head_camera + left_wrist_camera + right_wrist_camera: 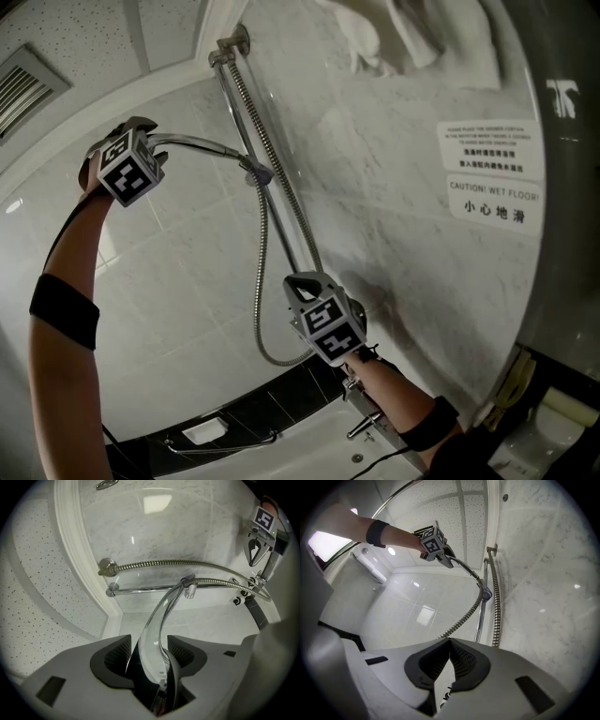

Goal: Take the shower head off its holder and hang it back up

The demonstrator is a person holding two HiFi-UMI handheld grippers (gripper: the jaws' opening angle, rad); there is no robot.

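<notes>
Since the left gripper (150,660) is clamped on the curved chrome shower head handle (157,625), hose end right at the vertical chrome rail (140,590), and the right gripper (449,651) is clenched empty below, I'd steer slowly and keep the ribbed metal hose (462,618) untwisted.

Left gripper (150,141) raised high, jaws gripping; right gripper (305,283) lower, jaws together.
</notes>
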